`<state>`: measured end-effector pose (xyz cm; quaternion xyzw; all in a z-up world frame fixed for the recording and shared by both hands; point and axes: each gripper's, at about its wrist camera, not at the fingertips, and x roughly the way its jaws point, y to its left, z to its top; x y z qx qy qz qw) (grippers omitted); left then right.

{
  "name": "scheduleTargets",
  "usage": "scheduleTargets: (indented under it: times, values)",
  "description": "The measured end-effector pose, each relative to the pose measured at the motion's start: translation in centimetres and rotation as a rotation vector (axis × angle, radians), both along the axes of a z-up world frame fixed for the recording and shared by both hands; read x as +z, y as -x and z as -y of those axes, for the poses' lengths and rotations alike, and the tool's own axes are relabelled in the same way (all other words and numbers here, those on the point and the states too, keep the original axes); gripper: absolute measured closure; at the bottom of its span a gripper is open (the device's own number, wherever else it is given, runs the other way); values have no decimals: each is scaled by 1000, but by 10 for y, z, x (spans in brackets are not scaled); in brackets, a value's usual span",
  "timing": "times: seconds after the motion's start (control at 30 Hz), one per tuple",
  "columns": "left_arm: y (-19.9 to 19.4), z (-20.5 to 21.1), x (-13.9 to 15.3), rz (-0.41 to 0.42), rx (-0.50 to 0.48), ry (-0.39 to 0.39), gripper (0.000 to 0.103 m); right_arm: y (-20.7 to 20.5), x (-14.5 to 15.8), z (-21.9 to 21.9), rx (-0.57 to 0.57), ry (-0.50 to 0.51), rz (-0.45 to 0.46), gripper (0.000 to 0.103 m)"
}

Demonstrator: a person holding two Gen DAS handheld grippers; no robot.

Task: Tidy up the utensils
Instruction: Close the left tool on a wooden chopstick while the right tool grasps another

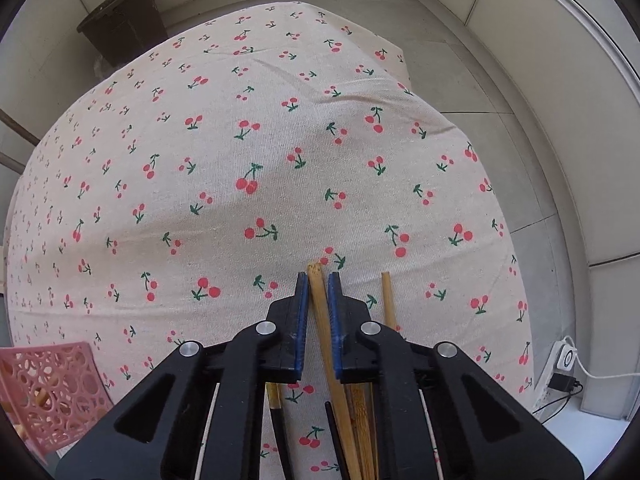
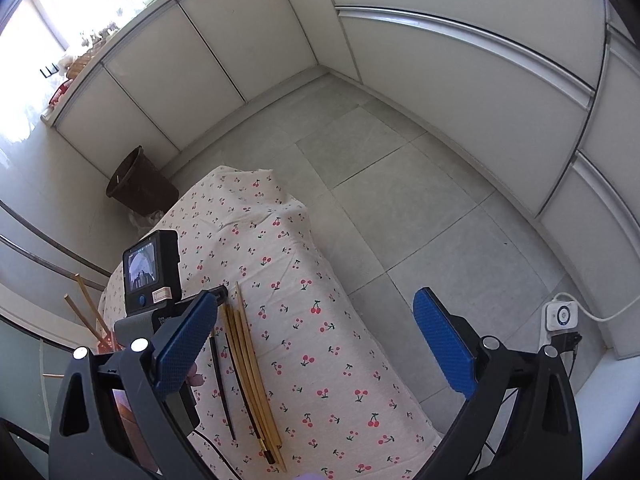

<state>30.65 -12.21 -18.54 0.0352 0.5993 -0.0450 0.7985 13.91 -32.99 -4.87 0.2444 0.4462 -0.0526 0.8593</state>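
Observation:
In the left wrist view my left gripper (image 1: 319, 285) is shut on a bamboo chopstick (image 1: 320, 312) that lies on the cherry-print tablecloth (image 1: 240, 140). Another bamboo chopstick (image 1: 387, 300) lies just to its right, and a dark chopstick (image 1: 280, 432) shows under the jaws. The pink perforated holder (image 1: 52, 392) stands at the lower left. In the right wrist view several bamboo chopsticks (image 2: 248, 368) and black ones (image 2: 220, 384) lie side by side, with the left gripper (image 2: 219, 293) at their far ends. My right gripper (image 2: 316, 296) hangs open above the table, holding nothing.
A brown bin (image 2: 140, 184) stands on the floor past the table's far end. A white power strip with a cable (image 2: 560, 316) lies on the floor to the right. Chopsticks (image 2: 86, 308) stick up at the left. White cabinets line the walls.

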Motion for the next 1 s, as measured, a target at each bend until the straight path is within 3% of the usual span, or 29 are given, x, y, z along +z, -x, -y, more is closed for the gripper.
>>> scheduleTargets:
  times: [0.17,0.33,0.6,0.77,1.0]
  values:
    - [7,-4,3,13,4,29,96,0,2,-5,16,14,9,7]
    - [33,-7,26,67,-31,75,96,-4,-6,-11,20,-15,-5,7]
    - [112,-51,70,161,-80,188,96,-21,-26,-52,102,20,-49,7]
    - [165,-72,86,215,-115,176,96,-41,-46,-82,153,61,-80,7]
    - [218,-102,105,256,-133,224,96,-81,-86,-102,150,-6,-104,12]
